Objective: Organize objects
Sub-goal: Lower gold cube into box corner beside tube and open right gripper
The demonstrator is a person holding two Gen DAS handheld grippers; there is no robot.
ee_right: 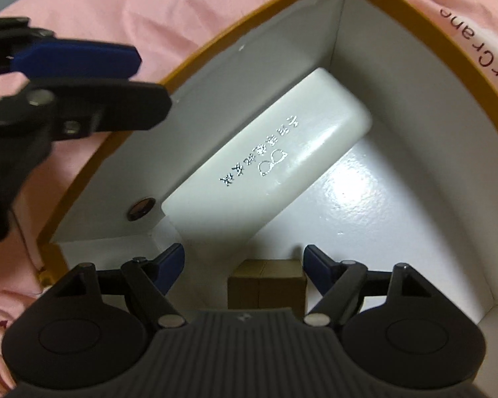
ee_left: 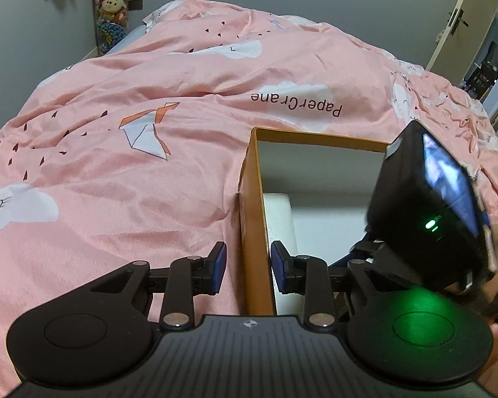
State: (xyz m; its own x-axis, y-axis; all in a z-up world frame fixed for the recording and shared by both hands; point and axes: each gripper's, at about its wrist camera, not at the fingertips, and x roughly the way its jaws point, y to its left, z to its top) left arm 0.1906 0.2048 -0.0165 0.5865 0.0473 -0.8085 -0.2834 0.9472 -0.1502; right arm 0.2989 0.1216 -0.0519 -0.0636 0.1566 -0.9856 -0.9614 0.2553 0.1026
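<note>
An open orange box with a white inside lies on the pink bed. My left gripper straddles its left wall, one finger outside and one inside, with small gaps to the wall on both sides. A white case with silver lettering lies inside along that wall; it also shows in the left wrist view. My right gripper is open inside the box, above a small brown carton standing on the box floor between its fingers. The right gripper's body hangs over the box.
The pink duvet with paper crane prints covers the bed around the box. Plush toys hang on the far wall at the left. A door stands open at the far right.
</note>
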